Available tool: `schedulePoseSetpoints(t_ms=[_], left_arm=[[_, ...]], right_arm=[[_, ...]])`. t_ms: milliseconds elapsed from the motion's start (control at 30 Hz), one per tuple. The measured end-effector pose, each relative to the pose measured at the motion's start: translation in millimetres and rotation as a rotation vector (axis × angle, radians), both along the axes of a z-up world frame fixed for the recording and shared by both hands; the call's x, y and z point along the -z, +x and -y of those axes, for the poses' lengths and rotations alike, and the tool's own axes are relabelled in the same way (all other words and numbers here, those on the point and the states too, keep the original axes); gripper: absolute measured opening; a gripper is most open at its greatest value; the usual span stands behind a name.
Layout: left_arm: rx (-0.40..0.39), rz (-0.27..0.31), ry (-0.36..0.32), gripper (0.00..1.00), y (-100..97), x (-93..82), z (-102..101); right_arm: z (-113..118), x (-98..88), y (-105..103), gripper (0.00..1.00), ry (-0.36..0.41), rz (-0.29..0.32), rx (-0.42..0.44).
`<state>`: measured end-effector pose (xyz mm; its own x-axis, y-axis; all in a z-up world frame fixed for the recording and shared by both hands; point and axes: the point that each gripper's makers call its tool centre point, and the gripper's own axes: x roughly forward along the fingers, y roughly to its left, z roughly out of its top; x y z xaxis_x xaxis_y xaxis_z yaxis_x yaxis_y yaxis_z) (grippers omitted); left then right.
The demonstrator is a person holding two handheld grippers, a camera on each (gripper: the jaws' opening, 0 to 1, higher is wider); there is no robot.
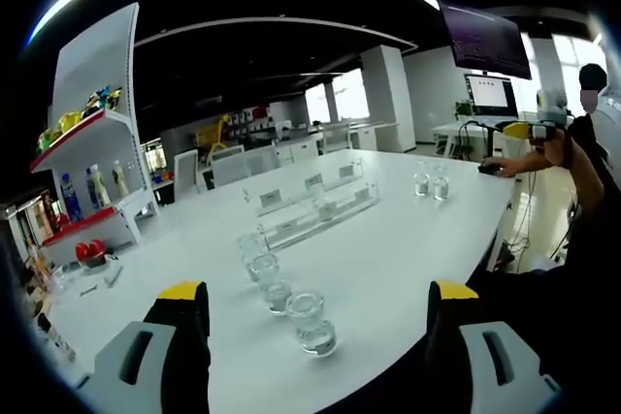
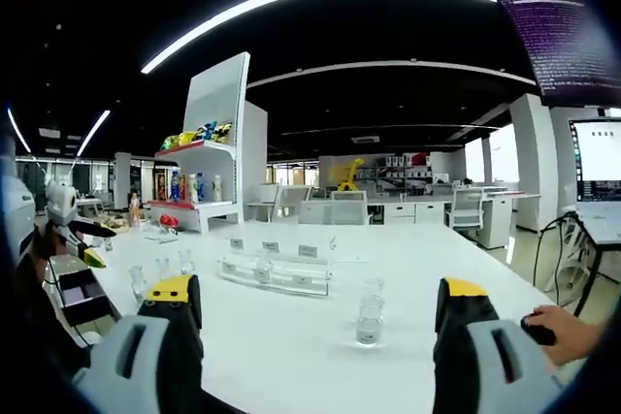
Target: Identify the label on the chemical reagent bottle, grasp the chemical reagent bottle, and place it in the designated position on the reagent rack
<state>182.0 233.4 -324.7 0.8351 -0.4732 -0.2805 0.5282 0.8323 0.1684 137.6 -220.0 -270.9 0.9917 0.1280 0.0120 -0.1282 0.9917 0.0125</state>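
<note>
Nothing had been picked up yet, as far as I could judge. The left claw [image 1: 315, 336] hung spread wide above the near edge of the white tabletop [image 1: 408, 249], with nothing between its yellow-tipped jaws. Just ahead of it a row of small clear reagent bottles [image 1: 281, 293] ran away from the near edge toward the middle, the closest bottle [image 1: 315, 334] nearly between the jaws but untouched. Their labels were too small to read.

Beyond that row, near the middle of the tabletop, stood the clear reagent rack [image 1: 315, 206] with its small label cards, and no bottle appeared to sit in it. A second pair of bottles [image 2: 369, 317] stood toward the far-right corner, close to the right claw [image 2: 315, 312], which was also released and empty.

So the whole job seemed to lie ahead: reading a label, closing on a bottle, and carrying it to its slot on the rack.
</note>
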Motion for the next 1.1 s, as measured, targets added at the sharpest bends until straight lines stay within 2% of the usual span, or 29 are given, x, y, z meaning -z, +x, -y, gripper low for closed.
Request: schedulePoseSetpoints(t_ms=[1100], left_arm=[[0.001, -0.004, 0.008, 0.92, -1.6, 2.9, 2.1]], right_arm=[[1.8, 7.9, -1.5, 0.97, -0.01, -0.023, 0.001]])
